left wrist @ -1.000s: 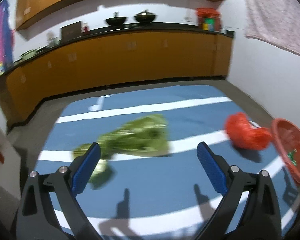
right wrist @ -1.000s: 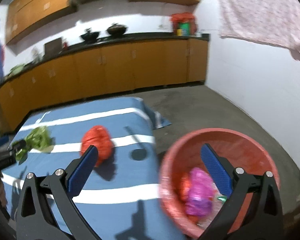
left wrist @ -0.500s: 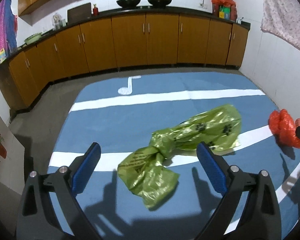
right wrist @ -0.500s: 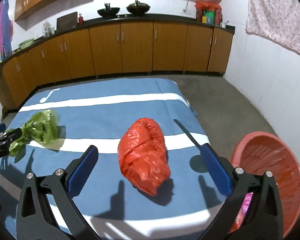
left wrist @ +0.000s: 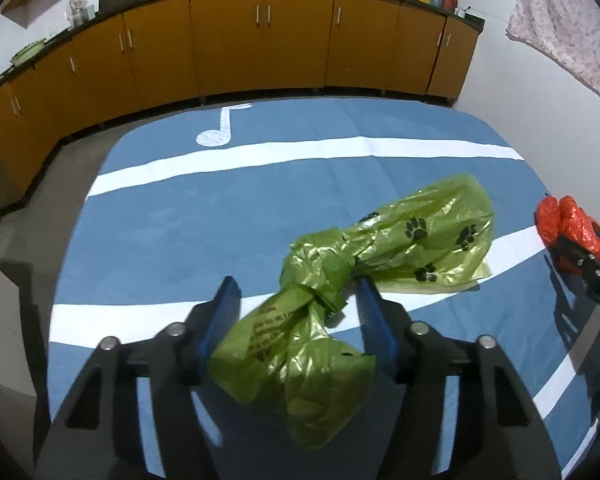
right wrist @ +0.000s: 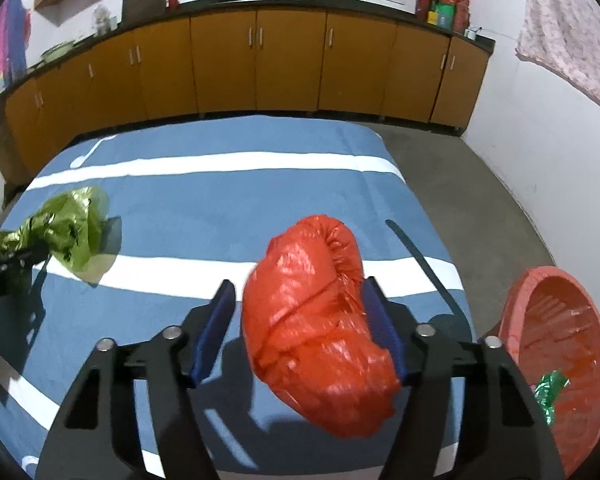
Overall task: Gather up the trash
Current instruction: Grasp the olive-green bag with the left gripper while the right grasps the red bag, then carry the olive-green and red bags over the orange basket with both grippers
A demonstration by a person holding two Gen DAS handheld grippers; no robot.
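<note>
Now the left hand-held gripper (left wrist: 296,312) is closing around one green bag (left wrist: 380,256); the right hand-held gripper (right wrist: 298,312) closes around one red bag (right wrist: 312,320), beside one basket (right wrist: 516,296).

We see a blue mat (left wrist: 228,216) crossed by white stripes, with a white music note (left wrist: 220,128) printed near its far edge. On it lies a lime-green bag (left wrist: 380,256) scattered with black paw prints and black lettering. Beside it we catch a glossy orange-red bag (right wrist: 316,312). Our fingers (left wrist: 224,320) wear blue pads on black frames. Off the mat sits a salmon-red plastic basket (right wrist: 560,320) with a shiny green wrapper (right wrist: 550,390) inside. Behind, orange-brown cabinets (right wrist: 288,64) run under a black counter (right wrist: 300,0), and a pale floral cloth (left wrist: 560,24) hangs on the white wall.
</note>
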